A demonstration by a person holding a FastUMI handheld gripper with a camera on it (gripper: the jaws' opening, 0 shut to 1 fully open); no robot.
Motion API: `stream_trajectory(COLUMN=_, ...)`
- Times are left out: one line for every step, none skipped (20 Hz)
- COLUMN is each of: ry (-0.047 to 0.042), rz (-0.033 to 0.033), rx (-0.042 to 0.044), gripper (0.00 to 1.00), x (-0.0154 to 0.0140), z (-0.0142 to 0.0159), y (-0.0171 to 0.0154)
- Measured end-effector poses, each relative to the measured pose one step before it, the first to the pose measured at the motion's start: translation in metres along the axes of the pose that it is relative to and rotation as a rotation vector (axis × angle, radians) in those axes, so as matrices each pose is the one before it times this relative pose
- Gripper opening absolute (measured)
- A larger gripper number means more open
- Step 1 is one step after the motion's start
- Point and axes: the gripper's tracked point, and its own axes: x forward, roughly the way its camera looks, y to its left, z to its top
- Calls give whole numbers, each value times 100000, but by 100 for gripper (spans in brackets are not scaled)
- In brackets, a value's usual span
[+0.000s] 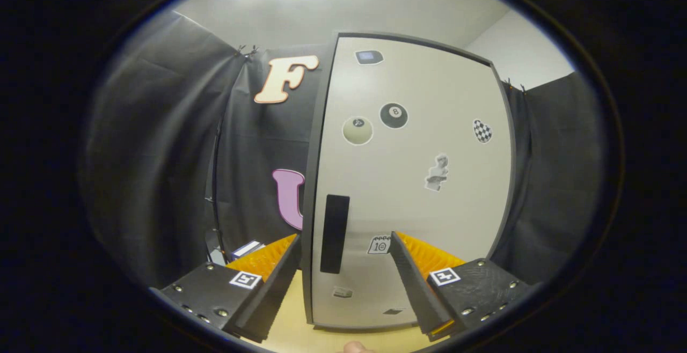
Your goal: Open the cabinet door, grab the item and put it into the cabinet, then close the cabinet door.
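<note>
I read the first step, opening the cabinet door, as the one in hand. The cabinet door (pixel 413 181) filled the centre of the frame and was closed, its pale face carrying several stickers (pixel 394 115). Its dark vertical handle (pixel 334 233) sat near the left edge of the door, in the lower centre of the frame.

The hand-held gripper (pixel 343 259) had its fingers spread wide and held nothing. The handle lay between the two fingers, nearer the left one. I could not tell whether either finger touched the door or the handle.

The cabinet stood on a light wooden counter (pixel 292 331), visible at the bottom of the frame between the fingers. The item to be stored could not be identified. A small white and blue object (pixel 247 248) lay beyond the left finger, at lower left, too small to name.

In my judgement, the next move called for advancing the fingers around the handle, closing on it, then pulling the door outward along its hinge arc.
</note>
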Motion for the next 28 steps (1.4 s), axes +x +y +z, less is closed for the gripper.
stream_trajectory(ry=-18, rz=144, rx=-338, gripper=98, x=193, z=-1, y=105)
stream_trajectory(ry=61, rz=95, rx=-277, gripper=98, x=128, z=-30, y=30)
stream_trajectory(ry=179, rz=154, rx=-133, gripper=98, x=-5, z=-73, y=-32)
stream_trajectory(ry=90, rz=156, rx=150, gripper=98, x=31, z=28, y=32)
stream_trajectory(ry=174, rz=-95, rx=217, gripper=98, x=86, z=-72, y=56)
stream_trajectory(ry=337, rz=-146, rx=272, gripper=98, x=104, z=-68, y=25)
stream_trajectory(ry=183, rz=-210, rx=321, gripper=98, x=56, z=-54, y=-28)
stream_trajectory(ry=464, rz=-64, rx=207, gripper=98, x=105, z=-62, y=20)
stream_trajectory(ry=493, rz=-256, rx=-212, gripper=98, x=69, z=-148, y=-86)
stream_trajectory(ry=331, rz=-684, rx=-366, gripper=98, x=106, z=-28, y=-159)
stream_trajectory(ry=535, rz=-802, rx=-502, gripper=98, x=101, z=-91, y=-108)
stream_trajectory(ry=318, rz=-143, rx=-28, gripper=98, x=29, z=-30, y=94)
stream_trajectory(ry=926, rz=167, rx=81, gripper=98, x=-94, z=-225, y=60)
stream_trajectory(ry=851, rz=21, rx=-154, gripper=98, x=-35, z=-126, y=74)
stream_trajectory(ry=955, rz=216, rx=-313, gripper=98, x=10, z=-96, y=-84)
stream_trajectory(ry=1054, rz=551, rx=-85, gripper=98, x=3, z=-151, y=153)
stream_trajectory(ry=1067, rz=-54, rx=185, gripper=98, x=118, z=-208, y=25)
stream_trajectory(ry=515, rz=-45, rx=49, gripper=98, x=-51, z=-114, y=101)
stream_trajectory(ry=212, rz=-885, rx=-486, gripper=96, x=36, z=-65, y=64)
stream_trajectory(ry=56, rz=-105, rx=-769, gripper=90, x=131, z=0, y=160)
stream_trajectory(ry=797, rz=-884, rx=-754, gripper=84, x=184, z=-204, y=-106)
stream_trajectory(ry=548, rz=-27, rx=-449, gripper=81, x=79, z=-58, y=-92)
stream_trajectory(ry=328, rz=-638, rx=-105, gripper=79, x=-195, z=46, y=-14)
stream_trajectory(ry=316, rz=-2566, rx=181, gripper=74, x=261, z=-97, y=-407)
stream_trajectory(ry=1396, rz=938, rx=970, gripper=69, x=48, z=-404, y=363)
stream_trajectory(ry=-176, rz=327, rx=1971, gripper=63, x=-105, z=91, y=255)
stream_trajectory(ry=279, rz=388, rx=-274, gripper=58, x=60, z=-106, y=149)
stream_trajectory(ry=-814, rz=-113, rx=-1494, gripper=51, x=-170, z=168, y=-141)
